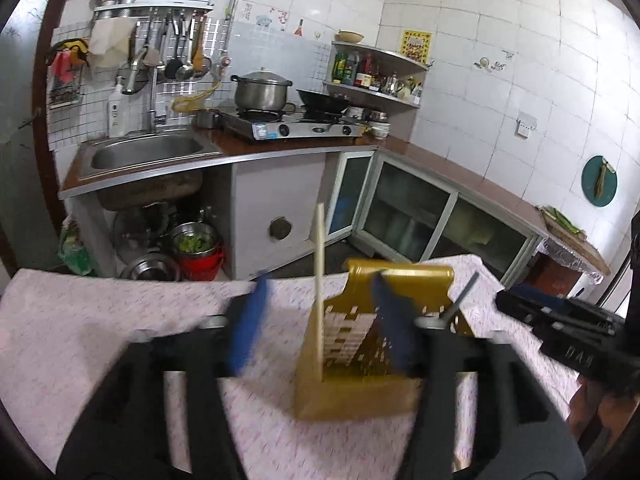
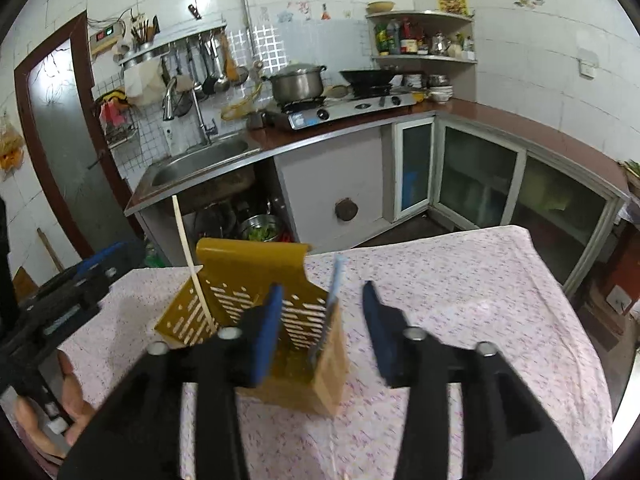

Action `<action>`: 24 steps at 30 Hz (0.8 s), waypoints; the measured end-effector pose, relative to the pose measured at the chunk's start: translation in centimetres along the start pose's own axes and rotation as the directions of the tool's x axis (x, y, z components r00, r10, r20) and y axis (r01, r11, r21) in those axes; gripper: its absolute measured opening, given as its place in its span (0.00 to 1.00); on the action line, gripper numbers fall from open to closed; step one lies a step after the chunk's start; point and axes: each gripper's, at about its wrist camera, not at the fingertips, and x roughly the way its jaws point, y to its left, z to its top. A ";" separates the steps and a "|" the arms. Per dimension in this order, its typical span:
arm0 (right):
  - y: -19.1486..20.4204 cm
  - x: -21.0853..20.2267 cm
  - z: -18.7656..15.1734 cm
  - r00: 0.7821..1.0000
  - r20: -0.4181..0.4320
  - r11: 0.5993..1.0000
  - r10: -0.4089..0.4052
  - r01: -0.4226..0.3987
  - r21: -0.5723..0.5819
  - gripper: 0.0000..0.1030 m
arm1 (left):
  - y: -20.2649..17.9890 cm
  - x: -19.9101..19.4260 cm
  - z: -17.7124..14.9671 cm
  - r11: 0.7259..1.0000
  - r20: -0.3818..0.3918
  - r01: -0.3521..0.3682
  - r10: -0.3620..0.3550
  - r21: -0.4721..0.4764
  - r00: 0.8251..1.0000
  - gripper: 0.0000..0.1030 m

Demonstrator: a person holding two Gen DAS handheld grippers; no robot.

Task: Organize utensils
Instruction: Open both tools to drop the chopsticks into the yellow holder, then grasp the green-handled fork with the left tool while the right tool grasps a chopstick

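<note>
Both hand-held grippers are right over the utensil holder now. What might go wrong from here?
1. The yellow utensil holder is light-looking and stands loose on the tablecloth; either open hand-held gripper, left or right, might tip it.
2. The chopstick sticks up tall and leans, so a brushing finger may flick it out.
3. The utensil handle stands between the right fingers and might be snagged.

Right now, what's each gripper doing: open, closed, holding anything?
Left gripper: jaws open, holding nothing.
Right gripper: jaws open, holding nothing.
</note>
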 end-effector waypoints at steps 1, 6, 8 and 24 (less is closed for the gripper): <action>-0.4 -0.4 -0.3 1.000 -0.010 1.000 -0.002 0.002 0.003 0.44 | 0.2 -0.8 -0.3 1.000 -0.006 -0.010 0.010 0.003 1.000 0.76; -2.5 -2.2 -4.8 0.993 -0.105 0.999 -0.053 0.053 -0.003 0.57 | 1.5 -5.2 -3.2 0.999 -0.069 -0.046 0.047 0.012 0.997 0.95; -3.2 -2.5 -6.7 0.988 -0.140 0.998 -0.068 0.069 0.000 0.63 | 2.0 -6.4 -5.2 0.998 -0.121 -0.051 0.053 0.023 0.991 0.95; -4.6 -2.5 -18.2 0.930 -0.355 0.995 -0.100 0.082 -0.064 0.65 | 2.7 -8.9 -19.2 0.999 -0.472 -0.002 0.024 0.047 0.881 0.95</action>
